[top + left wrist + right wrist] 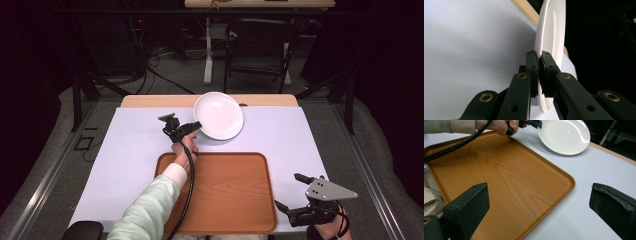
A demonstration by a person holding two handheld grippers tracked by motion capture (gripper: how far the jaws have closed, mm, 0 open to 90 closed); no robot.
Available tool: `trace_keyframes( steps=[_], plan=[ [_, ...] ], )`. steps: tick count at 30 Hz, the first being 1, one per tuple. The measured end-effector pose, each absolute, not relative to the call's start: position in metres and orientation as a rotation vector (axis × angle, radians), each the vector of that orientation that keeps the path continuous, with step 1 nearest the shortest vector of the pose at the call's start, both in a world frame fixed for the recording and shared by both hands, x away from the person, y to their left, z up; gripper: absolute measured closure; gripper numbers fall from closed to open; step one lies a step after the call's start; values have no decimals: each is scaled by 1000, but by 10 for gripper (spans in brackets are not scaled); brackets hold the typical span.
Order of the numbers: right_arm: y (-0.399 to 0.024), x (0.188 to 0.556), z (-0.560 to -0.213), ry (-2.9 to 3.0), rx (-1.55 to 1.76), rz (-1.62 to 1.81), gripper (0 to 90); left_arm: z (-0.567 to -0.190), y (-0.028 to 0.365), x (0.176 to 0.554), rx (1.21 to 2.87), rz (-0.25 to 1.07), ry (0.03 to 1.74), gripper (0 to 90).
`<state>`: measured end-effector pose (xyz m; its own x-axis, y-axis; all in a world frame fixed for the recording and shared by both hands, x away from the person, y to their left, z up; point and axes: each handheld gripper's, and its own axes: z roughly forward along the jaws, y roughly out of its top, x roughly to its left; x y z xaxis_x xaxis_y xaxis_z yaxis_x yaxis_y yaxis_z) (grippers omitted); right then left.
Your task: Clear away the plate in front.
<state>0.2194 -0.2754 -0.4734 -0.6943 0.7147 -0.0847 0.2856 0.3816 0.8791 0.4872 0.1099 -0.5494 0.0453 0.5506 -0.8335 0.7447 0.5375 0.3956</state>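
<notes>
A white plate [218, 115] hangs tilted just above the far middle of the lavender table cover [135, 150]. My left gripper [196, 125] is shut on its near-left rim. In the left gripper view the plate [550, 35] stands edge-on, pinched between the two black jaws of the left gripper [539, 63]. A wooden tray [225, 195] lies flat at the near middle of the table. My right gripper [292, 192] hovers open at the near right, beside the tray's right edge. The right gripper view shows the tray [506, 182] and the plate [565, 135] beyond its wide-apart jaws.
A folding chair [257, 47] and a table leg [208, 50] stand on the floor beyond the table. Cables lie on the floor at the far left. The table's wooden far edge [150, 100] shows past the cover.
</notes>
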Motion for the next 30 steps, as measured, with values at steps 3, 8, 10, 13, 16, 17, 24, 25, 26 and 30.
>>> trace_keyframes(
  steps=[3,8,10,13,16,17,24,25,26,30],
  plan=[
    [-274,228,-473,2203,926,1236,10,-539,110,485,1138,-228,1572,862],
    [-270,250,-469,2221,1055,1222,4,-518,112,479,1184,-223,1483,861],
    [-267,270,-465,2223,1133,1261,3,-508,115,475,1207,-223,1438,862],
    [-265,282,-464,2221,1171,1281,4,-497,119,467,1226,-238,1383,863],
    [-251,314,-466,2244,1261,1321,8,-485,124,453,1254,-261,1315,863],
    [-251,314,-466,2244,1261,1321,8,-485,124,453,1254,-261,1315,863],
    [-229,373,-471,2178,1397,1499,158,-475,132,424,1321,-300,1195,864],
    [-227,378,-472,2164,1425,1508,183,-475,134,416,1342,-303,1169,864],
    [-226,382,-473,2157,1446,1528,234,-475,135,413,1358,-305,1157,864],
    [-224,388,-478,2141,1505,1548,448,-476,137,402,1413,-279,1123,861]
  ],
)
